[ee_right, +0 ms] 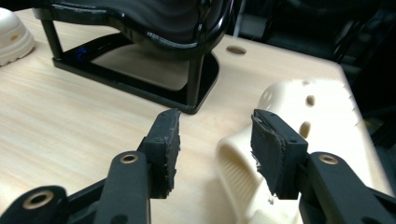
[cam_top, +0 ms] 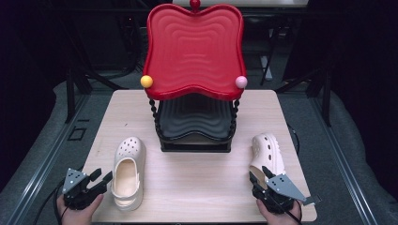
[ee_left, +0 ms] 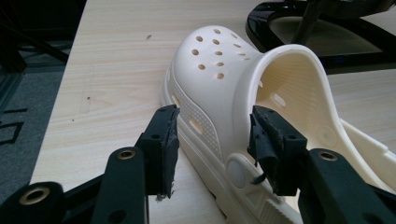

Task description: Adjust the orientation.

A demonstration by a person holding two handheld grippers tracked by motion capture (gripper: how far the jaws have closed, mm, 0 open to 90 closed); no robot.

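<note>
Two cream clogs lie on the wooden table [cam_top: 197, 187]. The left clog [cam_top: 127, 171] points away from me, and my left gripper [cam_top: 104, 176] stands open at its rear left side. In the left gripper view the left gripper [ee_left: 212, 116] straddles the side wall of that clog [ee_left: 219, 79], one jaw outside and one at the opening, with gaps on both sides. The right clog [cam_top: 266, 150] lies at the right of the table, with my right gripper [cam_top: 258, 173] open just behind its heel. Seen from the right gripper [ee_right: 215, 119], the heel of this clog [ee_right: 299, 107] sits low and to the right.
A two-tier rack stands at the middle back of the table, with a red wavy tray [cam_top: 195, 47] on top and a black tray [cam_top: 195, 119] below. Its black base frame [ee_right: 140, 84] lies close ahead of the right gripper. Dark floor surrounds the table.
</note>
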